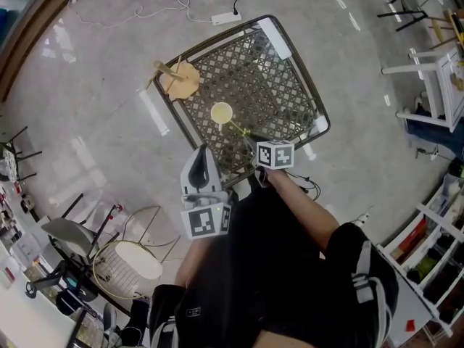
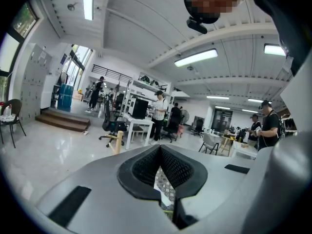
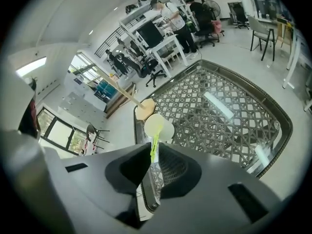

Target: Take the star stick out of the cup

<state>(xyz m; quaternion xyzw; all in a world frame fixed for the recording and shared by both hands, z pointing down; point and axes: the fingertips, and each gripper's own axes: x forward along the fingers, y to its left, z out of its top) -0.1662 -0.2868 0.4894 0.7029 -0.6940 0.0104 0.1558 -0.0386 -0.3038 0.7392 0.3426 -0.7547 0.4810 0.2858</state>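
A pale paper cup (image 1: 221, 112) stands upright near the front of the lattice table (image 1: 283, 78). A thin green star stick (image 1: 238, 128) leans out of it toward me; its far end sits inside the cup, and I cannot make out the star. My right gripper (image 1: 255, 149) is at the table's near edge, shut on the stick's lower end. In the right gripper view the stick (image 3: 155, 136) runs from the cup (image 3: 158, 126) down between the jaw tips of the right gripper (image 3: 153, 146). My left gripper (image 1: 204, 152) hovers off the table edge, shut and holding nothing (image 2: 159, 148).
A round wooden stand with a peg (image 1: 179, 77) sits on the table's far left corner. A white power strip (image 1: 226, 18) and cable lie on the floor beyond. A wire chair (image 1: 134, 259) stands at my left, shelving (image 1: 435, 252) at right. People stand far off.
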